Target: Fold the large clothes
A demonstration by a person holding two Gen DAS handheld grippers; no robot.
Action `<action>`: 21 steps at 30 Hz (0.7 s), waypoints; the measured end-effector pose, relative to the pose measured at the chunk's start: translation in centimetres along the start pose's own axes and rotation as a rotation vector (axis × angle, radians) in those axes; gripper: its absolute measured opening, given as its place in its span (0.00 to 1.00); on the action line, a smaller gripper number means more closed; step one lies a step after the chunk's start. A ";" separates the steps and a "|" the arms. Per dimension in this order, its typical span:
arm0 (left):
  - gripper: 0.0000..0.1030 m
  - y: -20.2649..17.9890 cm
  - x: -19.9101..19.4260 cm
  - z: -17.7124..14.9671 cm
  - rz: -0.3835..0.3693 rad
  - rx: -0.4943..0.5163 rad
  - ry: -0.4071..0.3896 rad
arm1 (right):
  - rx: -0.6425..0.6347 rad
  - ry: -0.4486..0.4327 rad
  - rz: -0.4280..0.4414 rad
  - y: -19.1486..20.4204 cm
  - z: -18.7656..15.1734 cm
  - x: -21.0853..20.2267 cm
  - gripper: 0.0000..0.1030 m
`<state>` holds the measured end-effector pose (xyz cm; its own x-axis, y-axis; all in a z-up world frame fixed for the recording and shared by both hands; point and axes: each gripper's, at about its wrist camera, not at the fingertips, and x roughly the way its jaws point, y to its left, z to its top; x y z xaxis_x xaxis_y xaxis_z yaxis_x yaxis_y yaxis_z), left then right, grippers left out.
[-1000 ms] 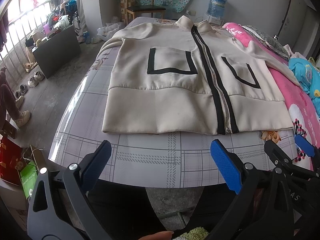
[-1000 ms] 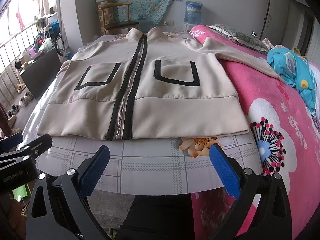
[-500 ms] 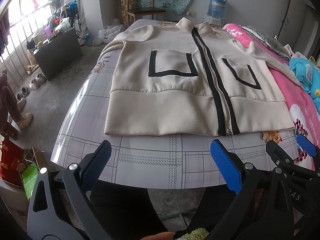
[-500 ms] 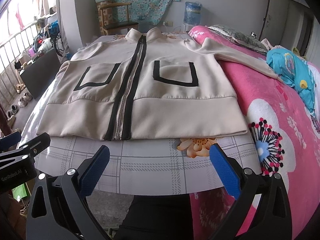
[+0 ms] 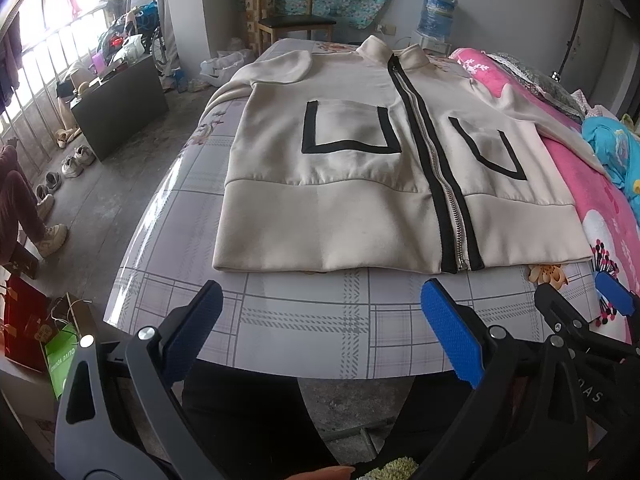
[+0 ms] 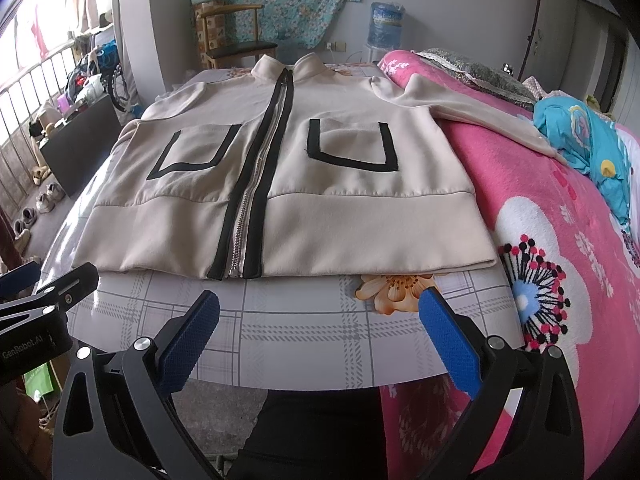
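Observation:
A beige zip jacket [image 5: 352, 184] with a black zipper band and two black-trimmed pockets lies flat, front up, on the table, collar at the far end; it also shows in the right wrist view [image 6: 320, 184]. Its right sleeve [image 6: 472, 120] stretches onto the pink blanket. Its left sleeve [image 5: 276, 68] is bent near the shoulder. My left gripper [image 5: 320, 320] is open and empty, just short of the hem's left part. My right gripper [image 6: 320, 320] is open and empty, short of the hem near the zipper end.
The table has a grey plaid cover [image 5: 312, 320]. A pink flowered blanket [image 6: 560, 208] lies along the right with blue clothing [image 6: 588, 136] on it. A chair [image 5: 296, 24], a water jug [image 5: 436, 12], a dark cabinet [image 5: 120, 104] and shoes [image 5: 72, 164] stand around.
Both grippers have shifted slightly forward toward the jacket hem. The jacket has not moved and both grippers stay open.

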<state>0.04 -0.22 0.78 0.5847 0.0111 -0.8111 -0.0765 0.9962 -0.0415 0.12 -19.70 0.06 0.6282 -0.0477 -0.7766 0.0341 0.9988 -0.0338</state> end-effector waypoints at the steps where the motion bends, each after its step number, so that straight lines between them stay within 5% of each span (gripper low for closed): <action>1: 0.94 0.0 0.0 0.0 -0.001 0.000 0.000 | 0.000 0.000 0.001 0.0 0.0 0.0 0.94; 21: 0.94 0.5 0.0 0.1 0.013 -0.003 -0.005 | 0.001 0.003 -0.002 -0.1 0.1 0.1 0.94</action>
<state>0.08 0.32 0.79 0.5874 0.0241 -0.8089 -0.0863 0.9957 -0.0330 0.27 -19.79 0.02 0.6261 -0.0495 -0.7782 0.0360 0.9988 -0.0346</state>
